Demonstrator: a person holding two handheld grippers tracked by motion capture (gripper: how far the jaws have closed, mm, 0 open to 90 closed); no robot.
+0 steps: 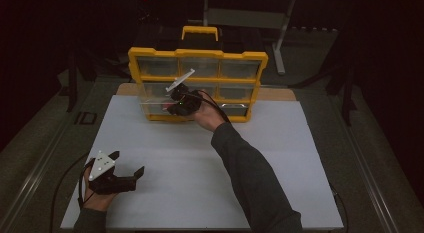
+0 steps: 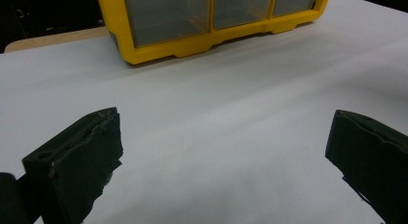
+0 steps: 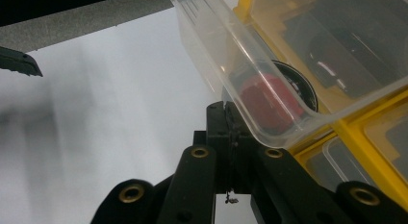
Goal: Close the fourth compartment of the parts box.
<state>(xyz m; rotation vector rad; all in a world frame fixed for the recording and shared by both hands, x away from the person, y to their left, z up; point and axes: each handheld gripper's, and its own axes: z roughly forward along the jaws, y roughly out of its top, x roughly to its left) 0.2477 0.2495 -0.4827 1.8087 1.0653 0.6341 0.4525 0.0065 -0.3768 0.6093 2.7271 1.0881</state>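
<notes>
A yellow organizer (image 1: 197,54) with clear drawers stands at the back of the white tabletop (image 1: 200,173). One clear drawer (image 3: 211,46) on its left side is pulled partway out (image 1: 152,100). My right gripper (image 3: 230,113) is shut, its jaws pinching the front lip of that drawer; the hand reaches it from the right (image 1: 172,104). Inside the drawer lie a red object (image 3: 264,101) and a black round part (image 3: 304,87). My left gripper (image 1: 129,162) rests open near the front left of the table, nothing between its jaws (image 2: 223,137).
The organizer's yellow base (image 2: 192,43) is ahead of the left gripper across bare white tabletop. A metal frame (image 1: 280,38) stands behind the organizer in the dark. Rails run along both sides of the table.
</notes>
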